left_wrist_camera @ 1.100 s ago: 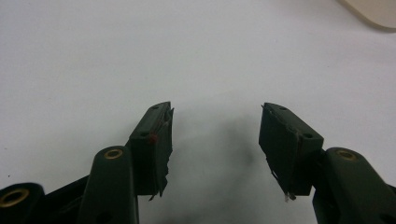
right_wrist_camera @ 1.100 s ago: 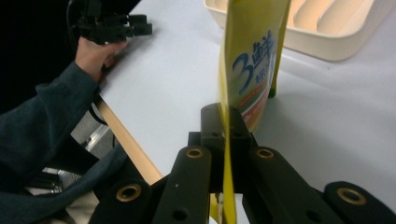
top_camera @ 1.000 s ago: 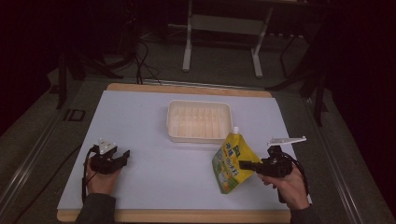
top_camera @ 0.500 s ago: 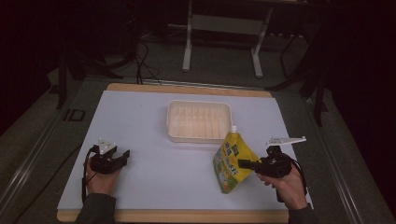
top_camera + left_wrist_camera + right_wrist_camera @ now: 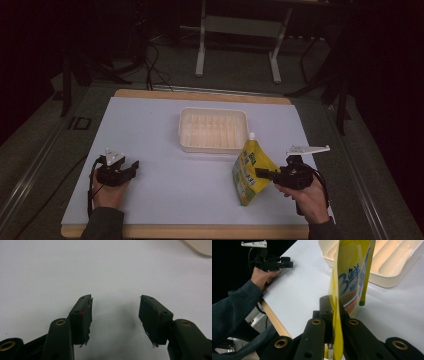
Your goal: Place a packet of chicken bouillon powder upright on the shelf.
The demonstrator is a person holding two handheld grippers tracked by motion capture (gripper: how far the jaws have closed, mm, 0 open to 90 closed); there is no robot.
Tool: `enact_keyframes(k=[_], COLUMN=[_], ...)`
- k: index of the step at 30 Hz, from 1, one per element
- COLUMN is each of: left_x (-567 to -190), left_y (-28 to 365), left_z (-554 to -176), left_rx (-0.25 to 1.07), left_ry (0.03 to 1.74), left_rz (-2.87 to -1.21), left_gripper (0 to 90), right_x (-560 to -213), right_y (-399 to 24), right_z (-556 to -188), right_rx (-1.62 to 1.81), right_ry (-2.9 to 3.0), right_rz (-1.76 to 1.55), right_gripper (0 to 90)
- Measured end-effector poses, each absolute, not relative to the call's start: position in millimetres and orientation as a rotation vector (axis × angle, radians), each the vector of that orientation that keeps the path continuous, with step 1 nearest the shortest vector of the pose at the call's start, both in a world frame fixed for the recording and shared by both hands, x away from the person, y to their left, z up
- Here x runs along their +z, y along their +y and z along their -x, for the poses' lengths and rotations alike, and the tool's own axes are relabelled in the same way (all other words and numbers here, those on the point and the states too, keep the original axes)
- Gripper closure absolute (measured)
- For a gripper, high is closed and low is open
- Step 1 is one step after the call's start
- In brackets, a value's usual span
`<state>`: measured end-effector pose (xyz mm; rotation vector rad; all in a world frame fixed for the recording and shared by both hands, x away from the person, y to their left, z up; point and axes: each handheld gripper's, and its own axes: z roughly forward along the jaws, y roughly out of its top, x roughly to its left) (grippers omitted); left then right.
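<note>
A yellow spouted pouch [image 5: 251,169] with a white cap stands on the white table top [image 5: 165,135] at the right, in front of a cream ribbed tray [image 5: 213,129]. My right gripper [image 5: 261,173] is shut on the pouch's side edge; in the right gripper view its jaws pinch the yellow seam [image 5: 335,315] of the pouch [image 5: 352,272]. My left gripper [image 5: 131,166] rests at the left of the table, held in a hand. Its jaws stand apart in the left gripper view, with nothing between the fingertips [image 5: 83,307].
The tray [image 5: 387,262] lies just behind the pouch and is empty. The table has a wooden front edge [image 5: 190,231]. A metal stand [image 5: 240,30] and cables are on the dark floor beyond the table. The other hand [image 5: 263,273] appears far off in the right gripper view.
</note>
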<state>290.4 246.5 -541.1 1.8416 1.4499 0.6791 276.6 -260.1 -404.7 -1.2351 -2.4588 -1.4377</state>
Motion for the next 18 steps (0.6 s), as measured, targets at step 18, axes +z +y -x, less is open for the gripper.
enact_keyframes(k=[18], left_x=[-541.2], left_y=[246.4], left_z=[-290.5], left_rx=[0.679], left_ry=[1.451], left_rz=[-1.84], left_gripper=[43.7], right_x=[-394.7], right_y=[-256.4], right_z=[-278.3], right_rx=[-1.484], right_ry=[-2.484], right_rz=[1.239], right_gripper=[90.0])
